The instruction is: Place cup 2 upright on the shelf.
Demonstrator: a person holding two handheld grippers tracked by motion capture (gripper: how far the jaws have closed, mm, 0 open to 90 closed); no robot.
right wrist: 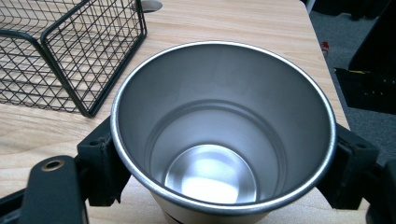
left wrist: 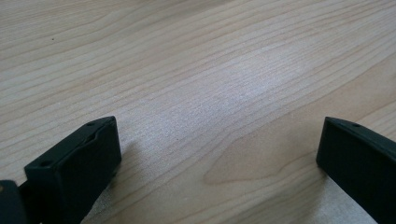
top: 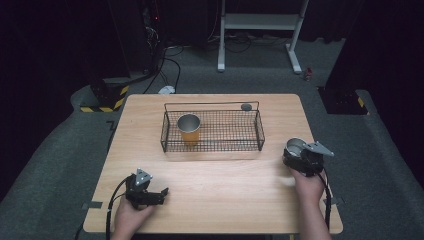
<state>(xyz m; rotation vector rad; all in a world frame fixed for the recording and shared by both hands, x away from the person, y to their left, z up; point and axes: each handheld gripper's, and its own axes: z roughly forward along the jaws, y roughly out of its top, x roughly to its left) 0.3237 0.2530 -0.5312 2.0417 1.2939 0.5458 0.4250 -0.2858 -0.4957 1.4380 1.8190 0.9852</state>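
Steel cup sat upright between right gripper jaws, clamped at both sides | wire basket just beyond it, holding an orange cup | left gripper spread wide, empty, low over bare wooden table

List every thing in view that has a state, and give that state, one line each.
Right gripper: shut on the steel cup, jaws against its sides.
Steel cup: upright, empty, beside the basket.
Left gripper: open, nothing between its jaws, low over the table.
Orange cup: upright, standing in the basket's left part.
Wire basket: on the table, open-topped, holding the orange cup.
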